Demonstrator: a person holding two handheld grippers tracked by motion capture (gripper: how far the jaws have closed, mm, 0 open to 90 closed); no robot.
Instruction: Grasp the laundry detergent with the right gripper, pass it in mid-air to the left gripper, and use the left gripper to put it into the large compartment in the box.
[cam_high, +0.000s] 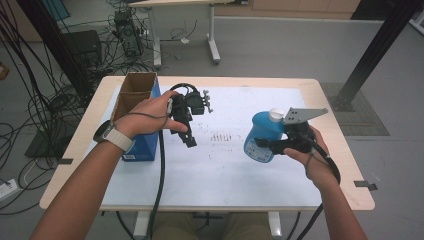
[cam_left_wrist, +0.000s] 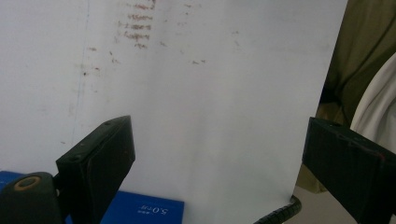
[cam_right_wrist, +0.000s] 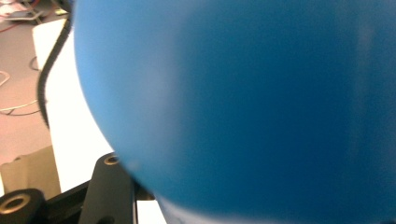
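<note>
Forearms come in from the bottom edge, one gripper in each hand. Right gripper (cam_high: 272, 146) is clamped on a rounded blue plastic bottle with a white cap (cam_high: 261, 135), holding it tilted just above the white sheet covering the wooden table (cam_high: 70, 150). Left gripper (cam_high: 189, 134) hangs with its jaws spread wide and nothing between them, next to the open cardboard box with blue sides (cam_high: 136, 95). Looks like the carry step, so the next move is probably swinging the bottle across to that box and lowering it in carefully without clipping the rim.
</note>
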